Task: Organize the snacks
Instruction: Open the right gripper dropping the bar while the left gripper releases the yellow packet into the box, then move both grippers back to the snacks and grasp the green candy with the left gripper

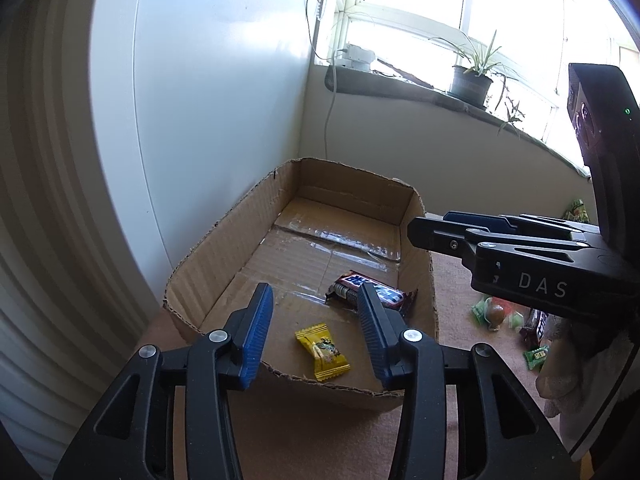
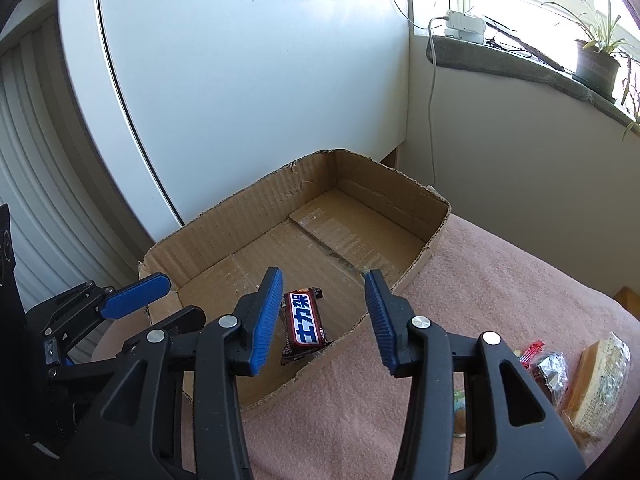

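Observation:
An open cardboard box (image 1: 224, 224) (image 2: 224, 208) stands on a pink cloth. On its floor lies a yellow wrapped candy (image 1: 322, 350), below and between the blue pads of my left gripper (image 1: 315, 300), which is open and touches nothing. A dark chocolate bar (image 1: 352, 286) (image 2: 306, 320) sits tilted in the box's near right corner, partly hidden by a finger in the left wrist view. My right gripper (image 2: 324, 280) hovers open above that bar with its pads clear of it. Each gripper shows in the other's view: the right gripper (image 1: 432, 228) over the box's right wall, the left gripper (image 2: 136, 296) at the near left wall.
Several loose snacks (image 1: 496, 312) (image 2: 548, 368) lie on the pink cloth (image 2: 500, 280) right of the box, with a clear-wrapped cracker pack (image 2: 600, 380). A white panel (image 2: 240, 80) stands behind the box. A potted plant (image 1: 470, 84) sits on the window sill.

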